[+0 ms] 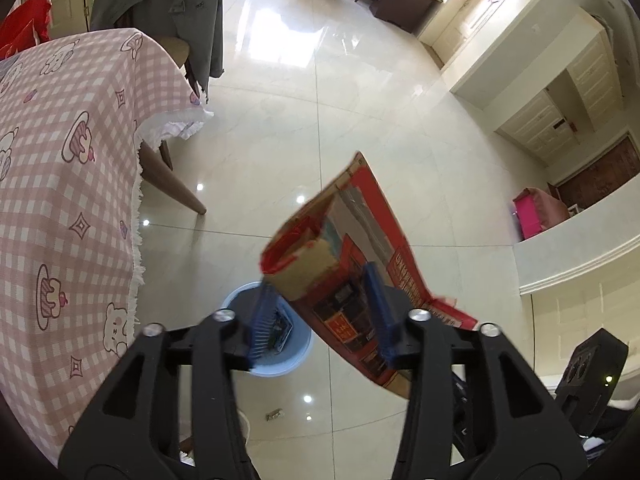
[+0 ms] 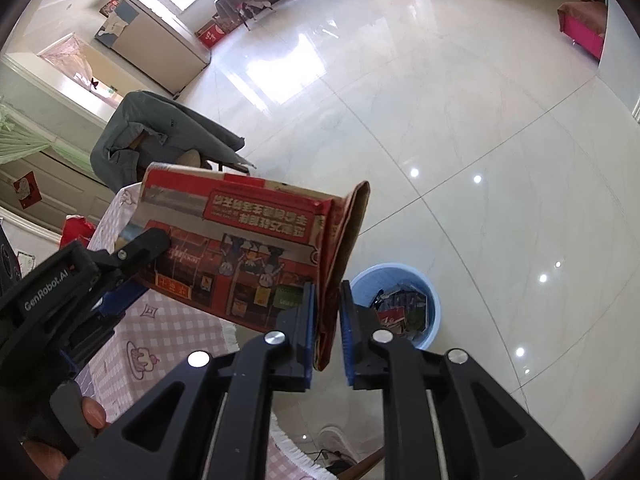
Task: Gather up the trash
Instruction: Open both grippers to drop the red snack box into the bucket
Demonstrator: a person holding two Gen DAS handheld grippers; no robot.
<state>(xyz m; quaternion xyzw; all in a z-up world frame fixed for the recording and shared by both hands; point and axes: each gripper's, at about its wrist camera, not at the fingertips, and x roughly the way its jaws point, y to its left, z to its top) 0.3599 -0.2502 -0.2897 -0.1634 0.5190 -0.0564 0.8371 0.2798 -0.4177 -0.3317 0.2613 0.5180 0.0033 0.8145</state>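
Here my right gripper (image 2: 326, 320) tilts steeply down, jaws narrowly apart around the folded edge of the box (image 2: 240, 248); my left gripper (image 1: 320, 312), jaws wide, loosely straddles it. Both hold above the bin (image 2: 430, 300).

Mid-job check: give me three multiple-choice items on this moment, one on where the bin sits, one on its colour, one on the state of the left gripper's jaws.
1. Where is the bin?
A. on the table
B. on the tiled floor beside the table
C. on a chair

2. What colour is the bin?
A. light blue
B. black
C. green

3. How do the left gripper jaws stand around the flattened carton?
A. clamped shut on it
B. apart, with the carton between them
C. shut, with nothing there

Answers: 1 B, it stands on the tiles by the tablecloth; 2 A, its rim is pale blue; 3 B, a gap shows at the left pad.
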